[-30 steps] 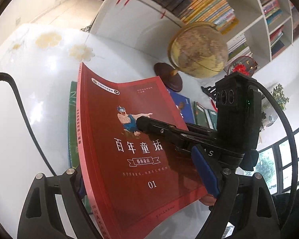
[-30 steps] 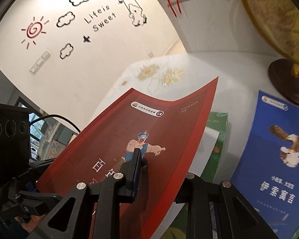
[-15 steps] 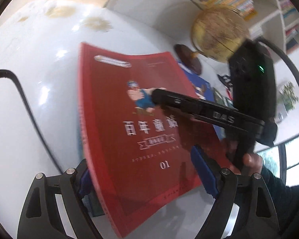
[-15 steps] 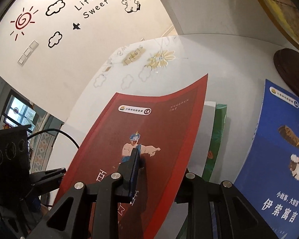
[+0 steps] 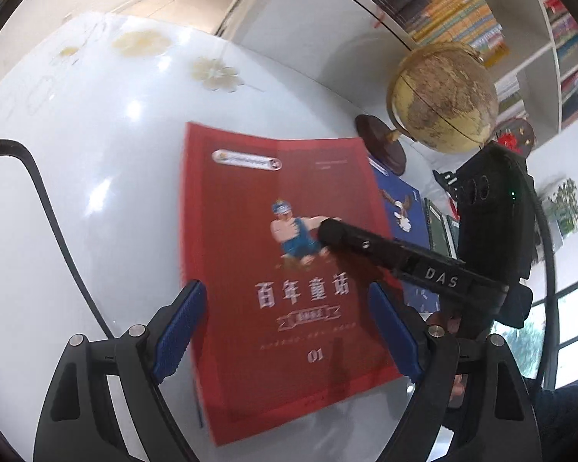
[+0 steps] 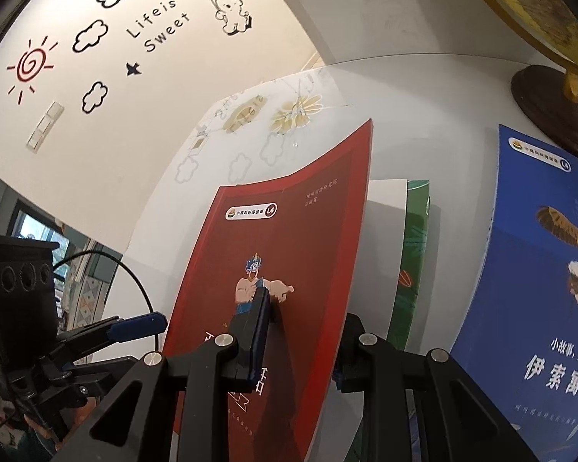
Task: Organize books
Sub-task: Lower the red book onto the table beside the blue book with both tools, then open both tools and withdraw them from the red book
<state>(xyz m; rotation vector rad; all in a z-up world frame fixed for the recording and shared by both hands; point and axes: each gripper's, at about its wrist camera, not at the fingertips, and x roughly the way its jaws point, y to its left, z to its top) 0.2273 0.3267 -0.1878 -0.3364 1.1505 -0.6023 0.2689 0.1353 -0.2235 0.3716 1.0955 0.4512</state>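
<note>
A red paperback book with white Chinese title is held above the white table. My right gripper is shut on the red book's right edge, one finger across the cover. My left gripper is open, its blue pads either side of the book's lower part, apart from it. Under the red book lie a white book and a green book. A blue book with an eagle lies flat to the right.
A globe on a dark round base stands behind the books. Bookshelves fill the back right. More dark green books lie past the blue one. The left gripper's black cable crosses the white table.
My left gripper has let go of the red book's spine edge and opened. The book has swung flatter, held by the right gripper alone.
</note>
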